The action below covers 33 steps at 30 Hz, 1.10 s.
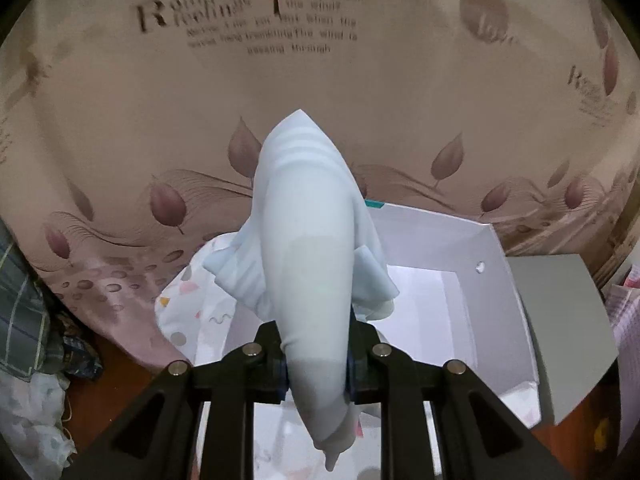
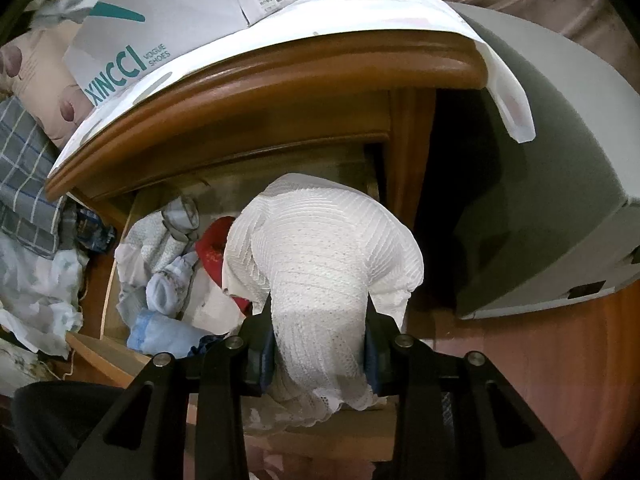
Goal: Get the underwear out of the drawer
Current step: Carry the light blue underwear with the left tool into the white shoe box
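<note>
My left gripper (image 1: pixel 318 364) is shut on a pale blue piece of underwear (image 1: pixel 308 232), which stands up between the jaws above an open white shoebox (image 1: pixel 496 280). In the right wrist view my right gripper (image 2: pixel 320 356) is shut on a white ribbed piece of underwear (image 2: pixel 324 248), held over the open wooden drawer (image 2: pixel 104 352). Inside the drawer lie light blue socks (image 2: pixel 168 292), a folded blue garment (image 2: pixel 168 336) and a red item (image 2: pixel 214 248), partly hidden by the white piece.
The shoebox sits on a patterned white cloth (image 1: pixel 188 312) atop the wooden nightstand (image 2: pixel 280 80). A leaf-print curtain (image 1: pixel 320 80) hangs behind. A grey cabinet (image 2: pixel 540 200) stands at the right; plaid bedding (image 2: pixel 24 184) and loose clothes (image 2: pixel 36 288) lie at the left.
</note>
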Each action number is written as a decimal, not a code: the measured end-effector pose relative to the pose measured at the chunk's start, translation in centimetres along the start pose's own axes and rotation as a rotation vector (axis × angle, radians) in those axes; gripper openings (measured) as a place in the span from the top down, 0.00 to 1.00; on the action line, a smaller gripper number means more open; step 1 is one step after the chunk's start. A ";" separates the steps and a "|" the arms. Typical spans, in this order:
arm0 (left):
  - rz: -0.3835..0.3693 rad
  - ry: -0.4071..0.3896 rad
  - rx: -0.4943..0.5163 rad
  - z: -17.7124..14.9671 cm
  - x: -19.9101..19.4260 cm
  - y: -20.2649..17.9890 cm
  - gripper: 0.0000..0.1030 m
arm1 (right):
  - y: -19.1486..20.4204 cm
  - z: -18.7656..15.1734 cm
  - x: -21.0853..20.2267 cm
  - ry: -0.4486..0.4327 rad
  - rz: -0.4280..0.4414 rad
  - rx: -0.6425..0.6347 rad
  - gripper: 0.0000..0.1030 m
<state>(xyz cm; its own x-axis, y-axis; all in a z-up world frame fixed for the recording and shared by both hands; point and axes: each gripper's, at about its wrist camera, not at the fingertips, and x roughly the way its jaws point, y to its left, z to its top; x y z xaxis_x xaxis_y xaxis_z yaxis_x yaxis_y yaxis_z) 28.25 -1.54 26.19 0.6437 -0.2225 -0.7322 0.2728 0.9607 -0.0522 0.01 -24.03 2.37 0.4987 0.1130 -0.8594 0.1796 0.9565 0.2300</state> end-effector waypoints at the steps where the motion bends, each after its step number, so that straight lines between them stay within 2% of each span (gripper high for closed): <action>1: 0.005 0.010 0.002 -0.3 0.8 -0.1 0.81 | 0.0 0.0 0.1 0.002 0.000 0.003 0.69; 5: 0.024 0.076 0.024 -1.5 4.3 -0.6 0.81 | 0.1 0.1 0.5 0.014 -0.002 -0.001 0.68; 9: 0.050 0.132 0.051 -3.2 5.8 -0.9 0.81 | 0.2 0.1 0.6 0.013 -0.009 -0.011 0.68; 16: 0.025 0.255 -0.105 -5.1 6.2 0.6 0.81 | 0.2 0.0 0.6 0.015 -0.008 -0.005 0.68; 26: 0.062 0.304 -0.302 -6.8 4.4 1.1 0.81 | 0.1 0.1 0.6 0.014 -0.007 0.000 0.68; 33: 0.094 0.297 -0.299 -6.4 3.6 0.4 0.79 | 0.1 0.1 0.7 0.016 -0.007 -0.001 0.67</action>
<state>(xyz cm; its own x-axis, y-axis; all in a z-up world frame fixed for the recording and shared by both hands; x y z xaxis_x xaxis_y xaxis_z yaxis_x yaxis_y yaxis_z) 26.09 -0.94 19.16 0.4104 -0.1164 -0.9045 -0.0248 0.9900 -0.1387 0.42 -23.91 1.82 0.4839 0.1110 -0.8681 0.1818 0.9575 0.2238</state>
